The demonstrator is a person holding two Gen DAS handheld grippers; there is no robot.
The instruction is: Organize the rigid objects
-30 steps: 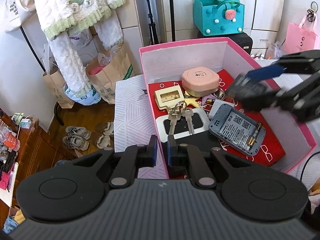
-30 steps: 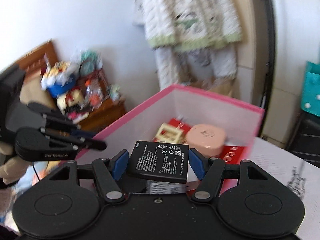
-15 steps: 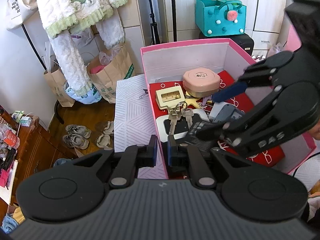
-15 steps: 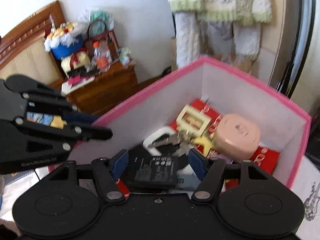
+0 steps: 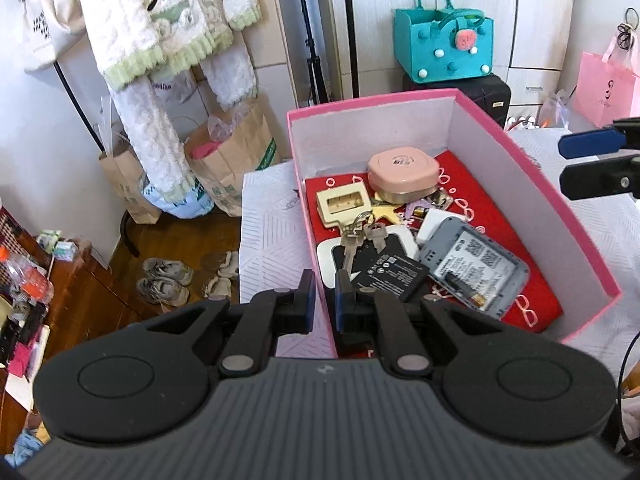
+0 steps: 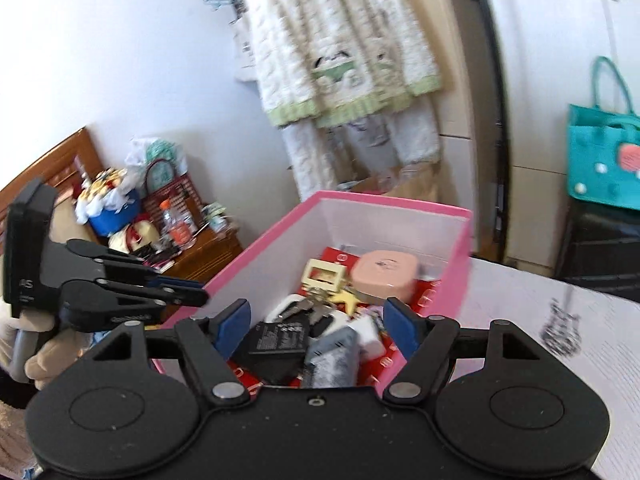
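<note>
A pink box (image 5: 532, 184) with a red floor holds a black battery (image 5: 390, 274), a grey router (image 5: 476, 266), keys (image 5: 362, 238), a cream clip (image 5: 344, 204) and a pink round case (image 5: 402, 172). My left gripper (image 5: 322, 300) is shut on the box's near left wall. My right gripper (image 6: 314, 326) is open and empty, raised above the box's near end; the battery (image 6: 280, 338) lies in the box below it. The right gripper's fingertips (image 5: 588, 144) show at the right edge of the left wrist view.
The box stands on a white patterned cloth (image 5: 272, 240). A teal bag (image 5: 444, 46) on a black case and a pink bag (image 5: 606, 84) stand behind. A wooden cabinet (image 5: 52, 300) with clutter is at the left; shoes (image 5: 166, 280) lie on the floor.
My right gripper lowered the battery into the box, opened and let it go, then drew back up and to the right. The left gripper has kept its hold on the wall.
</note>
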